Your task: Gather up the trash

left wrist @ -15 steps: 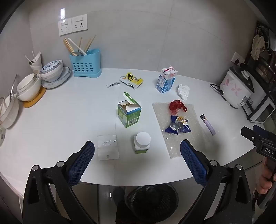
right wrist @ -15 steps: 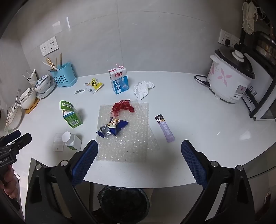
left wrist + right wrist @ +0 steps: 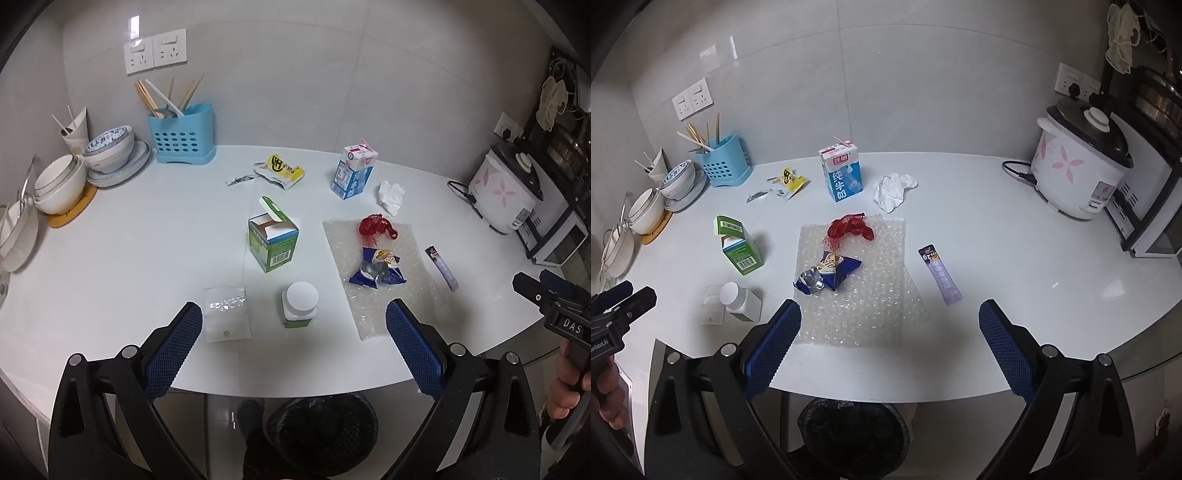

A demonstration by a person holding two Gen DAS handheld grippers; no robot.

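Trash lies on the white counter (image 3: 129, 251): an open green carton (image 3: 273, 238), a white-capped bottle (image 3: 300, 303), a clear bag (image 3: 226, 317), a blue wrapper (image 3: 376, 271) and red netting (image 3: 376, 227) on bubble wrap (image 3: 399, 306), a purple sachet (image 3: 442, 267), a milk carton (image 3: 354, 171), a crumpled tissue (image 3: 391, 195) and a yellow wrapper (image 3: 280, 171). My left gripper (image 3: 293, 343) is open and empty, above the counter's front edge by the bottle. My right gripper (image 3: 890, 341) is open and empty over the bubble wrap (image 3: 857, 295). A black bin (image 3: 853, 435) stands below.
A blue utensil holder (image 3: 183, 136), stacked bowls (image 3: 107, 155) and plates stand at the back left. A rice cooker (image 3: 1082, 166) with its cord, and a microwave (image 3: 1152, 229), stand at the right.
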